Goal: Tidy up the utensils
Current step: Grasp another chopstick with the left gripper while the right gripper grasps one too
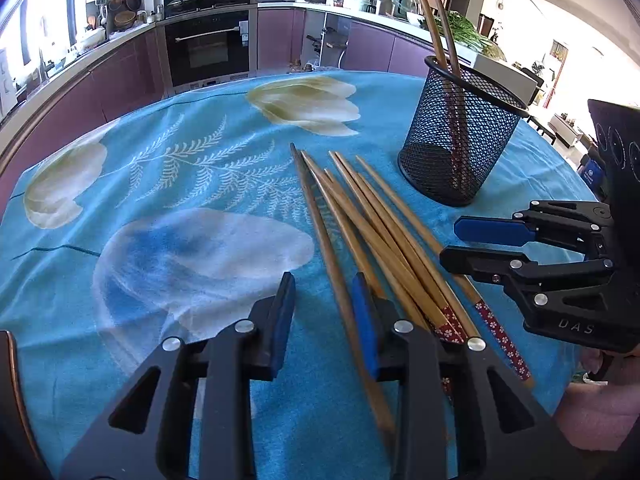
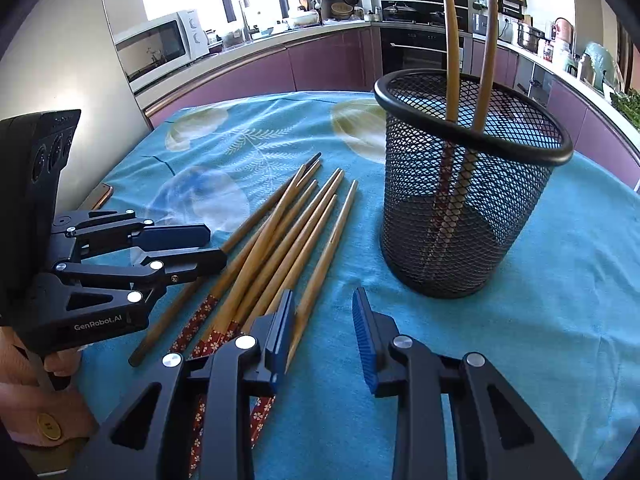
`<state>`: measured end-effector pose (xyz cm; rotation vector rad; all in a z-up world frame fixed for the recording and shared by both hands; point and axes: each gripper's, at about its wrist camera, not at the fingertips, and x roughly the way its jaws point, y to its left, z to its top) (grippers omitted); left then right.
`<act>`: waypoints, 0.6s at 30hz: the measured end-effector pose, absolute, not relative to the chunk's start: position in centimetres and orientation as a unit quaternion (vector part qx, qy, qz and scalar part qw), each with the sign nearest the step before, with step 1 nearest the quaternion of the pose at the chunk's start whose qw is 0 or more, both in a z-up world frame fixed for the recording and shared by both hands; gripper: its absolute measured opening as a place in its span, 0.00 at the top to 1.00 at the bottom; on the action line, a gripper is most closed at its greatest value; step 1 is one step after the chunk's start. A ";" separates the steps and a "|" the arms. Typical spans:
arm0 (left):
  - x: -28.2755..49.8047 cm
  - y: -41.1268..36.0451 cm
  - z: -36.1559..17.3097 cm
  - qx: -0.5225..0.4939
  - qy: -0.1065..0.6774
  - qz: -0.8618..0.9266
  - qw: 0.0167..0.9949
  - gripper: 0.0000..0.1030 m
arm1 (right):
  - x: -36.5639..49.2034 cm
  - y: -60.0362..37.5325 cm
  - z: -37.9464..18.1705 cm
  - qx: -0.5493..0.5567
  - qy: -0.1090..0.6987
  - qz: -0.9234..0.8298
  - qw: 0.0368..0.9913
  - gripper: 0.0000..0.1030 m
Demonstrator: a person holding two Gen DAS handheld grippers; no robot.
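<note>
Both my jaws stand open, empty, over loose chopsticks (image 1: 360, 236) on the tabletop (image 1: 192, 184). Ahead, mesh holder (image 2: 460, 200) has two; perhaps eight remain.

On my left gripper (image 2: 208, 246) the black body carries raised white lettering – "GenRobot.AI". My right gripper (image 1: 452, 240) shows embossed letters on its body – they look like "DAS". I read nothing else.

Tan bamboo chopsticks (image 2: 280, 248) with red, white-flowered handle ends; black wire-mesh holder (image 2: 460, 200); turquoise desk cloth (image 1: 180, 184) printed with white tulips and ferns; black tools with blue pads (image 1: 364, 328).
</note>
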<state>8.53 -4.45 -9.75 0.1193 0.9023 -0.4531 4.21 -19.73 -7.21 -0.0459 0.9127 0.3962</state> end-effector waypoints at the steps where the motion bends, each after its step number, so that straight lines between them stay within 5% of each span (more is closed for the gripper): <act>1: 8.6 -4.6 -9.7 0.061 0.432 -0.216 0.874 0.71 | 4.4 -19.5 -7.3 -0.025 0.440 0.189 0.878 0.73; 8: 10.1 -5.3 -9.7 0.070 0.433 -0.206 0.875 0.73 | 5.3 -19.2 -7.5 -0.019 0.439 0.176 0.881 0.79; 11: 10.5 -5.5 -9.7 0.069 0.434 -0.200 0.875 0.78 | 5.5 -19.6 -7.6 0.001 0.441 0.178 0.880 0.90; 18: 10.5 -5.1 -9.7 0.039 0.437 -0.188 0.879 0.91 | 5.5 -20.9 -7.6 0.046 0.442 0.182 0.877 0.94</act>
